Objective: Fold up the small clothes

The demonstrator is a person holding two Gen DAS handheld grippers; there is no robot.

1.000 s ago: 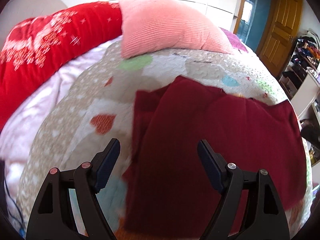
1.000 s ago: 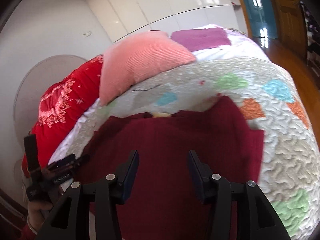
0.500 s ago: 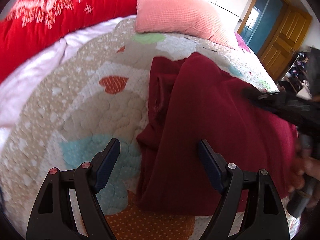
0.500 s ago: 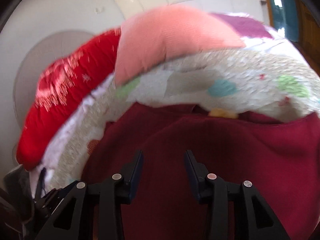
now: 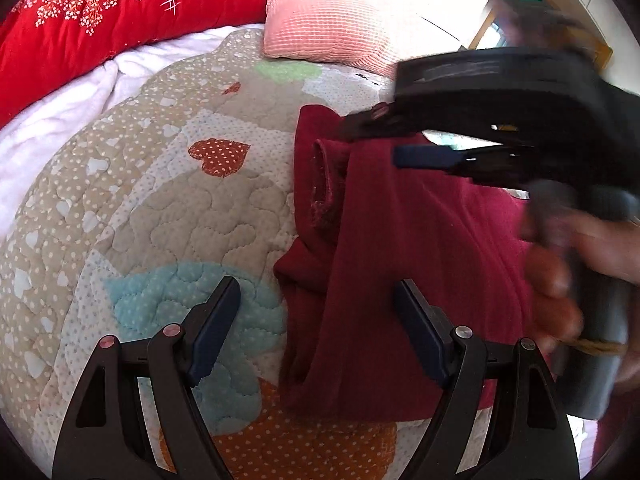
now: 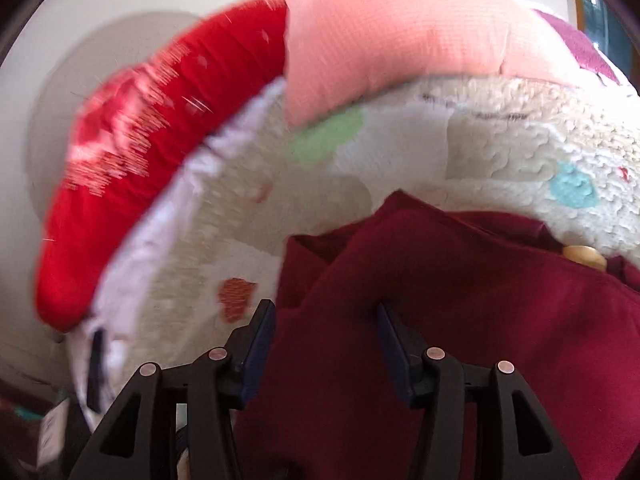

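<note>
A dark red garment (image 5: 400,264) lies partly folded on the patchwork quilt (image 5: 168,208), its left side doubled over with a sleeve cuff showing. My left gripper (image 5: 316,320) is open and empty, hovering over the garment's left folded edge. My right gripper (image 5: 384,136) reaches in from the right over the garment's upper left corner; in its own view it (image 6: 324,340) is open, with the fold of the garment (image 6: 460,320) between its fingers.
A pink pillow (image 5: 328,24) and a red floral blanket (image 5: 100,12) lie at the head of the bed, beside a white sheet (image 5: 52,120). A purple cloth (image 6: 576,44) lies beyond the pillow.
My right gripper has swung left across the garment towards its upper left corner. My left gripper has moved closer and lower over the left fold. Both stay open.
</note>
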